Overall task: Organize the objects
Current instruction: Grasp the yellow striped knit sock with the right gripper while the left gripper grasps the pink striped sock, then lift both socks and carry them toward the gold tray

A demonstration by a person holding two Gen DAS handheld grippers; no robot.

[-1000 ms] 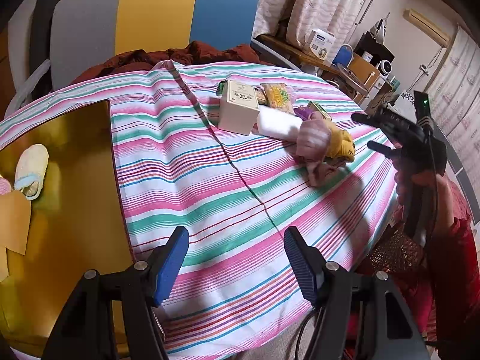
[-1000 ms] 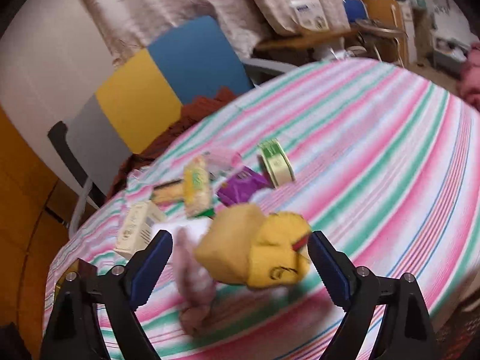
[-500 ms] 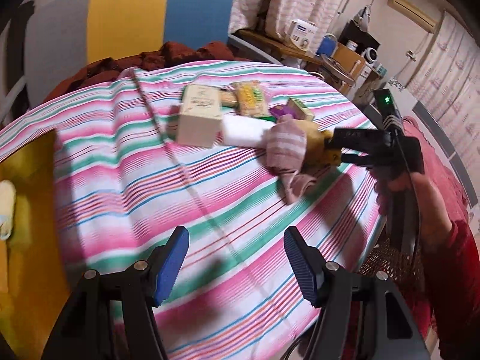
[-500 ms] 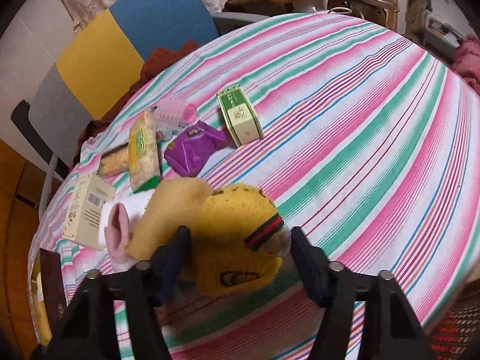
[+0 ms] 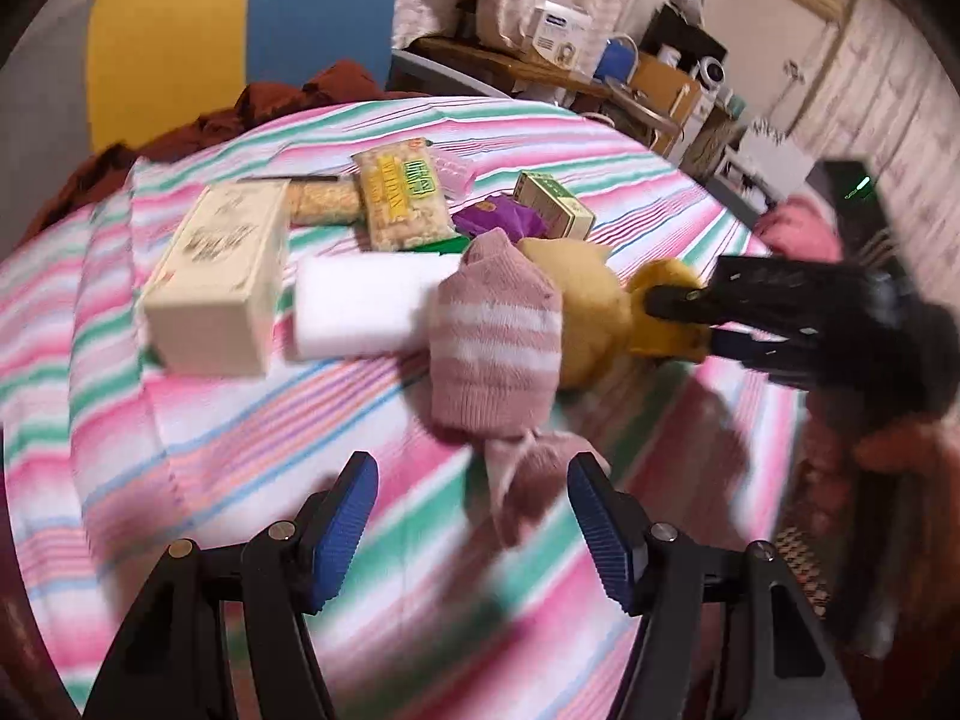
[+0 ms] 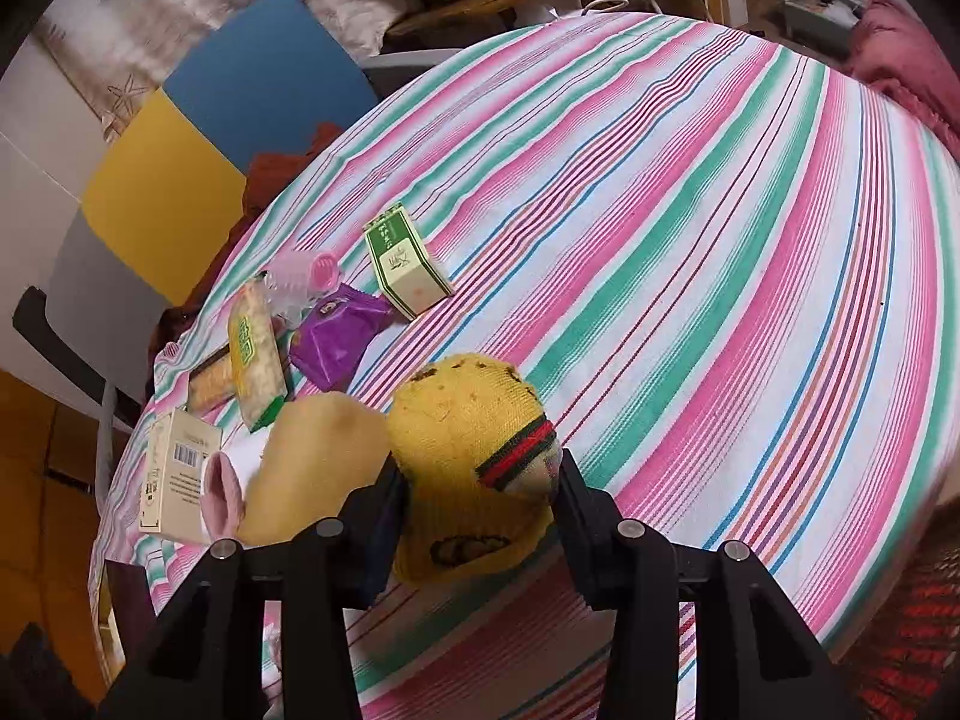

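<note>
A yellow sock (image 6: 468,450) with a red and green band lies on the striped tablecloth (image 6: 690,210). My right gripper (image 6: 480,492) is shut on the sock; it also shows in the left wrist view (image 5: 678,324), clamped on the yellow sock (image 5: 576,306). A pink striped sock (image 5: 495,342) lies against the yellow one. My left gripper (image 5: 471,510) is open and empty, just in front of the pink sock's lower end.
Behind the socks lie a cream box (image 5: 222,276), a white block (image 5: 366,300), a yellow snack pack (image 5: 399,198), a purple packet (image 6: 336,342) and a green box (image 6: 402,267). A blue-yellow-grey chair (image 6: 198,138) stands beyond the table.
My right gripper has closed on the yellow sock. My left gripper has moved forward and right, toward the pink sock, staying open.
</note>
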